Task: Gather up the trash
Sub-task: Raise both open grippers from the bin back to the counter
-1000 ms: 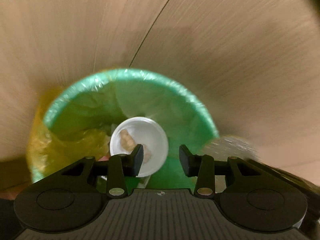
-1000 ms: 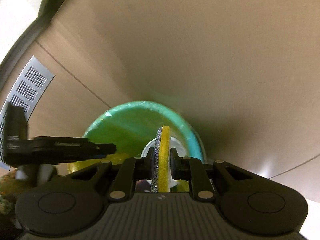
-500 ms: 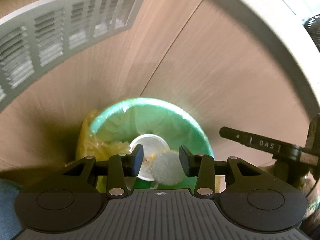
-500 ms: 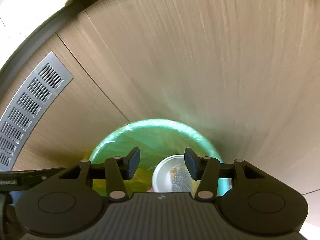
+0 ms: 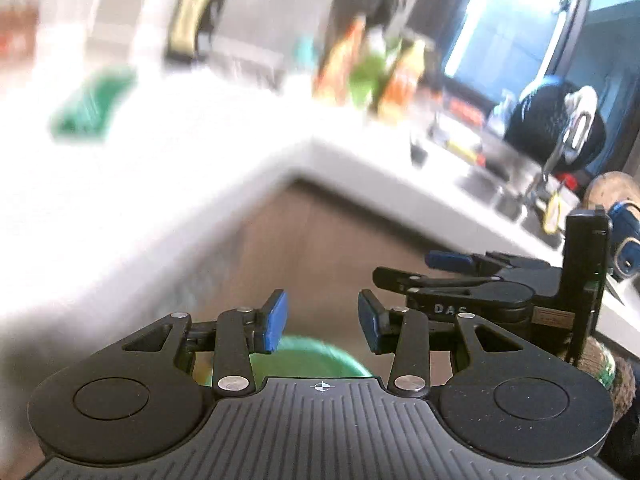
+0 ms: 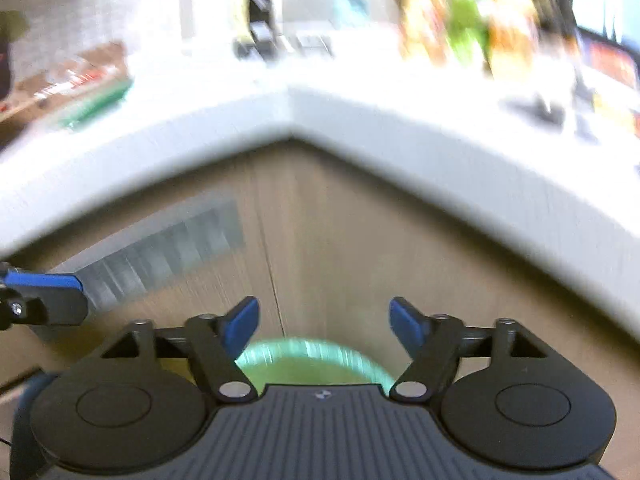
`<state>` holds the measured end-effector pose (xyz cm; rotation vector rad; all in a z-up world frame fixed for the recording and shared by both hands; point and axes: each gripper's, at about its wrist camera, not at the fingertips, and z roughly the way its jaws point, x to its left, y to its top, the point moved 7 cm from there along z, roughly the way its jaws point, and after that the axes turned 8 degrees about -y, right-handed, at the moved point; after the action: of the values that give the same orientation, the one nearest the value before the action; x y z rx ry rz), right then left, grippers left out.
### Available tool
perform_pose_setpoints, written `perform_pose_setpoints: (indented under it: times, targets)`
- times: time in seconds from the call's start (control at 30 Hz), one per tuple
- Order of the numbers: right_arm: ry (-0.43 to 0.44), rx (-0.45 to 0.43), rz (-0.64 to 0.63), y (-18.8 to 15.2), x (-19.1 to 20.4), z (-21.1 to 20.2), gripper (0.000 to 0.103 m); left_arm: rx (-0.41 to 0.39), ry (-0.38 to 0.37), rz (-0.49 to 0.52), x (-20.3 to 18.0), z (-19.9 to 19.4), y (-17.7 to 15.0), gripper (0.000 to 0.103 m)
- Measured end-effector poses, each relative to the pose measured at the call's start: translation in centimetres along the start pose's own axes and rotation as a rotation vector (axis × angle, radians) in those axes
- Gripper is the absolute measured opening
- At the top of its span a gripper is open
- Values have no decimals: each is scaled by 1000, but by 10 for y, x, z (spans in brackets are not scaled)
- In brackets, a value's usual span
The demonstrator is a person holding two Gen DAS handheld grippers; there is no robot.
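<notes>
Left black two-finger gripper with blue pads (image 5: 322,322) fills the lower half of its view, jaws apart and empty. The right black two-finger gripper with blue pads (image 6: 324,322) sits the same way in its own view, jaws opening with nothing between them; it also shows side-on at three o'clock in the left view. Neither carries any trash.

The round bin lined with a green plastic bag (image 6: 312,362), where the trash goes, peeks out at six o'clock in both views, just behind each gripper body and in front of a brown wood-grain cabinet front (image 6: 340,240).

From nine to three o'clock runs a white L-shaped counter (image 5: 160,168). A flat green item (image 5: 92,104) lies on it at ten o'clock; blurred orange and green packets (image 5: 372,72) stand at one o'clock.

Risks, as a judgement: both views are smeared, so any next grasp aimed now could miss or knock the packets over. The two grippers sit near each other and could collide. The counter edge hangs close above the bin and could be struck.

Writing: white letters "DAS" on the right gripper's side; nothing else is legible
</notes>
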<state>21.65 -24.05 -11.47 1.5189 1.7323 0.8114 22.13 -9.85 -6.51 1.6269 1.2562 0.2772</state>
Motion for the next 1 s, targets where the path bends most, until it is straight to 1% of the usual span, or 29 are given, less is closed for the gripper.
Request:
perform_pose_setpoints:
  times: [0.07,0.1,0.13,0.2,0.27,0.33,0.37,0.43,0.47,0.53,0.63,0.77,0.83,0.87,0.9,0.93,0.97,1.0]
  targets:
    - [4,-74,-41,32,21,-13,81,-80,74,25,5,-31,20,44]
    - [20,-99,-54,46,32,-19,85,-113,110,22,11,-41,24,44]
    - [50,-125,-69,62,46,-26,88,-147,151,11,19,-54,28,44]
    - [121,-151,-92,86,70,-36,89,-184,230,-25,36,-74,35,44]
    - [204,-150,-100,108,99,-38,94,-201,311,-75,53,-91,40,44]
    - [267,-125,-85,126,131,-30,95,-188,396,-120,72,-102,44,44]
    - [284,-107,-74,132,145,-23,95,-180,421,-127,79,-108,45,44]
    - [317,-70,-46,142,174,-8,95,-167,448,-132,91,-120,44,44]
    - [332,-49,-32,146,185,0,95,-163,452,-135,96,-119,44,44]
    - [334,-18,-8,150,208,17,95,-152,461,-137,100,-122,45,44]
    - [296,22,-7,153,231,38,94,-135,471,-130,104,-125,42,44]
    - [224,32,-63,155,252,56,93,-138,462,-137,113,-129,41,44]
    - [200,40,-76,153,255,62,89,-148,457,-147,118,-134,40,44]
    - [197,47,-77,153,256,64,83,-153,453,-157,120,-136,39,44]
    - [197,53,-72,152,256,66,74,-164,446,-167,122,-138,39,44]
    - [198,62,-67,151,254,66,62,-175,440,-178,122,-140,38,44]
    - [206,71,-68,149,254,66,53,-185,433,-189,124,-142,38,44]
    - [214,69,-73,148,253,63,41,-195,426,-200,125,-143,38,44]
